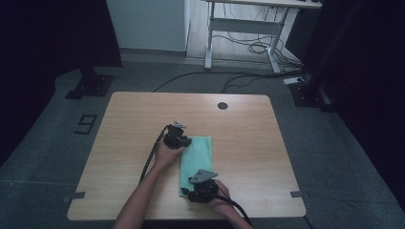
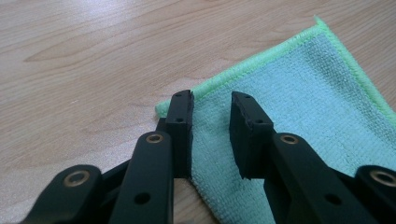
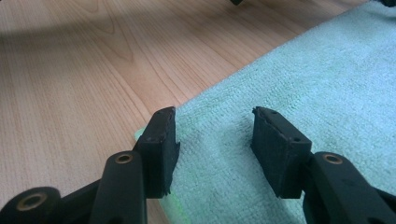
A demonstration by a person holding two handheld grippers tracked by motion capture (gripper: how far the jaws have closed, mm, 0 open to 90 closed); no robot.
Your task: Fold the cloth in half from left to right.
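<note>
- Hovering over the near corner of the folded mint-green microfibre cloth [image 1: 197,162], the right gripper [image 3: 214,140] has parted jaws, nothing pinched
- Farther off, the left gripper [image 2: 211,133] straddles the far-left corner, also unclosed
- Cloth lies flat mid-table on the light wooden tabletop [image 1: 129,119]; the next fold seems not yet begun

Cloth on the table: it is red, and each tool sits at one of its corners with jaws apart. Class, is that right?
Not quite. The cloth is green, as the high view shows. The left tool and right tool do sit at its corners, jaws apart.
</note>
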